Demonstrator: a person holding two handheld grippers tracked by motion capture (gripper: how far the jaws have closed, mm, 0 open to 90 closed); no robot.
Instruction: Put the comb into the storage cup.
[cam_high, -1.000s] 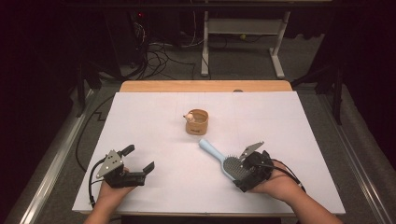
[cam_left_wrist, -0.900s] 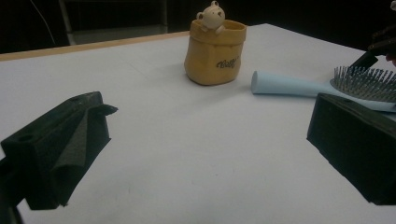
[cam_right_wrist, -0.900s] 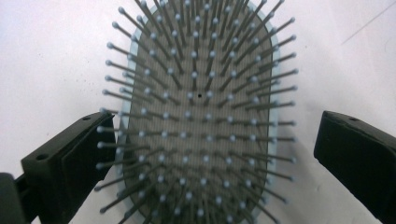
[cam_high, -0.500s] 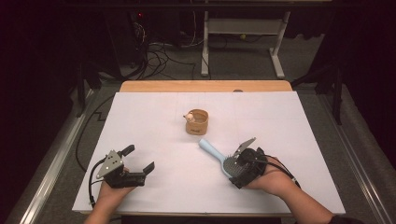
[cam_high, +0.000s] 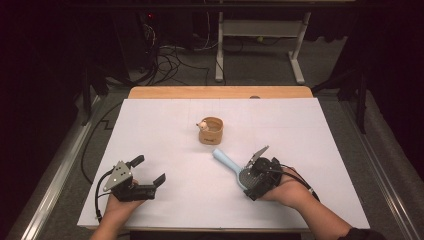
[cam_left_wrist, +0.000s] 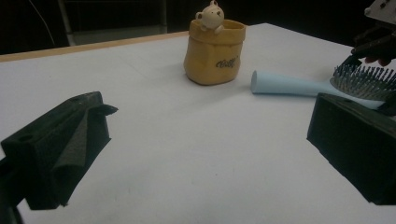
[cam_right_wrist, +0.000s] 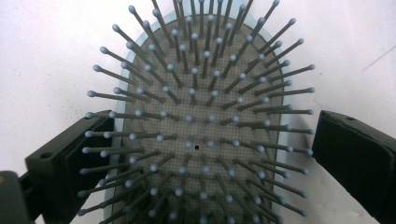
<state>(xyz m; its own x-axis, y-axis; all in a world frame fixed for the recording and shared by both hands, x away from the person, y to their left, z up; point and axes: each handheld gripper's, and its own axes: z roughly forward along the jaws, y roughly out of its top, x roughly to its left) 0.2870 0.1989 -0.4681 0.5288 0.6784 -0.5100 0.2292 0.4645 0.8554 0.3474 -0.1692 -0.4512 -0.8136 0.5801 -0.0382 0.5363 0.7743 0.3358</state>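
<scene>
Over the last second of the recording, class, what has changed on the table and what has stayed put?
The right gripper has slid leftwards and now straddles the head of the light blue hairbrush, one jaw on each side, still open and not clamped. The brush lies where it was, bristles up. The left gripper stays open at the near left, and the yellow bear cup has not moved.

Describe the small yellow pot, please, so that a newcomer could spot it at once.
On the white table, look near the middle, just beyond the handle of the light blue hairbrush. The yellow pot stands upright there, apart from the brush; a tiny bear figure peeks over its rim.
</scene>
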